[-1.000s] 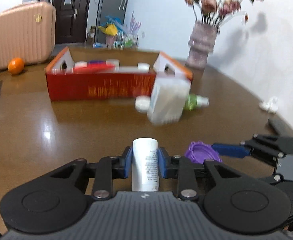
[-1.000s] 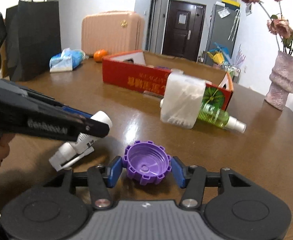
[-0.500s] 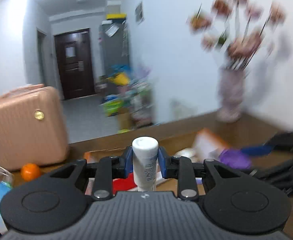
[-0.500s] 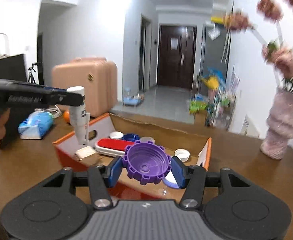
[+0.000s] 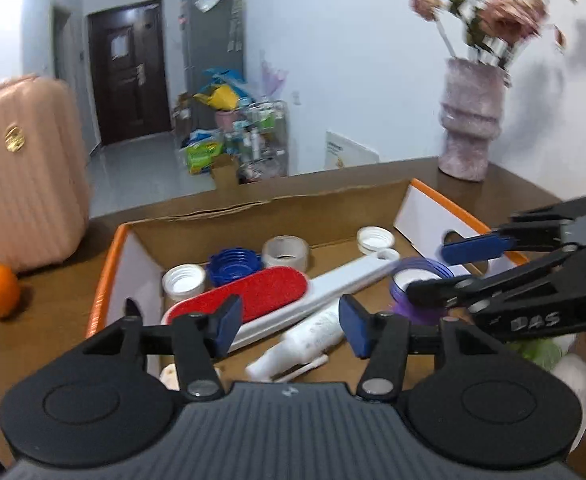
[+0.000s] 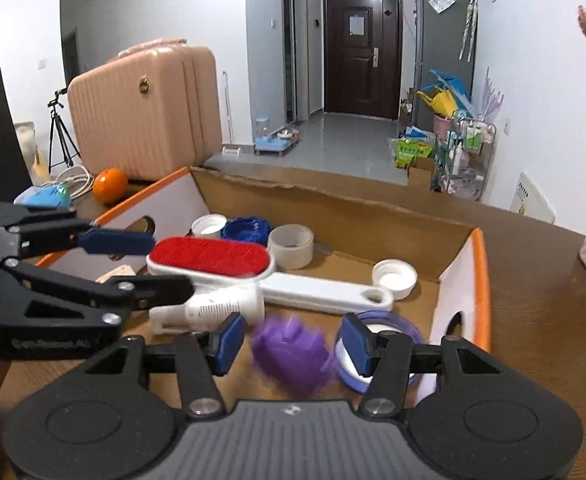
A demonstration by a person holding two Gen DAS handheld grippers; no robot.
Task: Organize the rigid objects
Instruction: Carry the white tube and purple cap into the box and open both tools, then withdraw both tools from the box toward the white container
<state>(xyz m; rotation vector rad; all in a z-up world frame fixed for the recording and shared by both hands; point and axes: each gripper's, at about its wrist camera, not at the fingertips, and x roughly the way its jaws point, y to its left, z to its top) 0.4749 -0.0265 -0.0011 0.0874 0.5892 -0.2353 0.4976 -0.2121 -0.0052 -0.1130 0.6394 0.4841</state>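
Hovering over the cardboard box (image 5: 253,204), the left gripper (image 5: 289,322) is now standing with its jaws spread wide and holding nothing, where a second ago it was clamped on the white bottle (image 5: 313,336); that bottle is now lying on its side on the box floor, just beside the handle of the red lint brush (image 5: 245,296). The right gripper (image 6: 291,346) is likewise gaping empty, and the purple cap (image 6: 291,354) it was carrying half a second ago is showing as a motion-blurred shape between and below its blue pads, apparently dropping into the box next to a purple-rimmed lid (image 6: 389,328). Both releases are suggesting that two more loose items are being counted as stowed, so the hands are probably becoming free to fetch whatever is remaining outside. Farther in, white caps (image 5: 183,280), a blue cap (image 5: 235,264) and a roll of tape (image 5: 286,250) are sitting along the back of the box. Beyond the box, the brown wooden table (image 6: 533,312) is carrying an orange (image 6: 110,185), a pink suitcase (image 6: 145,120) and a pinkish vase (image 5: 471,120) of flowers, while a dark door (image 6: 363,48) is closing off the tiled hallway behind.
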